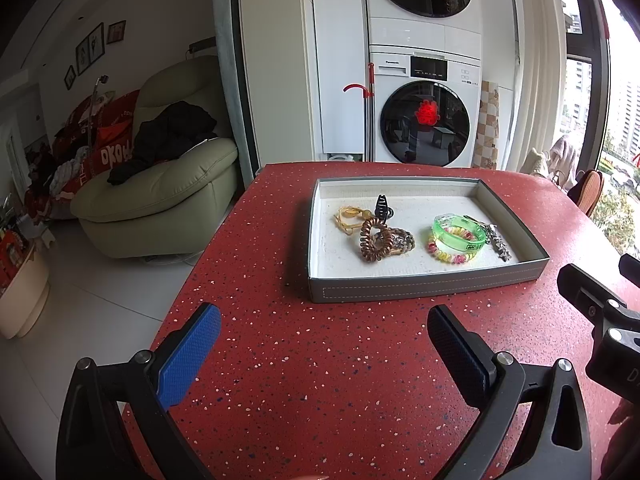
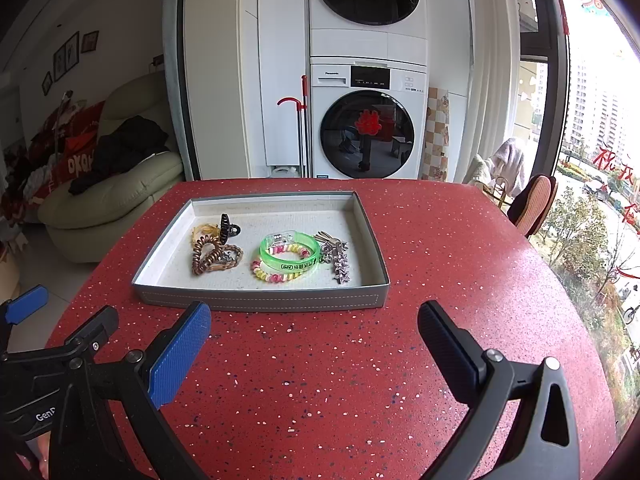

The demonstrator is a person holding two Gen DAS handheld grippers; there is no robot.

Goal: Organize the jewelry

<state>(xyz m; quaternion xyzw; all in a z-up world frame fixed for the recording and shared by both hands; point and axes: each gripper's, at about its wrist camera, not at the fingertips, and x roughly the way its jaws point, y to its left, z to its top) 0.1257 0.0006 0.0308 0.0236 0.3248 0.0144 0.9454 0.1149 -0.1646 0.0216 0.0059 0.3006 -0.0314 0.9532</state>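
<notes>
Grey, shallow cardboard tray (image 2: 260,300) on the red speckled table (image 2: 360,360) holds it all. We hover short of it, left gripper (image 1: 324,344) and right gripper (image 2: 314,340) both spread wide, empty. Our translucent green plastic bangle (image 2: 290,254) looks light, stiff, slick; we'd pinch its rim. Silver star-link chain (image 2: 340,260) lies limp, long axis running toward us.

Left gripper (image 1: 324,352) and right gripper (image 2: 314,346), black Y-shaped frames with triangular cut-outs, silver round-headed screws at the joints, one blue textured pad (image 2: 180,354), one black ribbed pad (image 2: 446,350), partial white lettering "GenP" (image 2: 45,415)
</notes>
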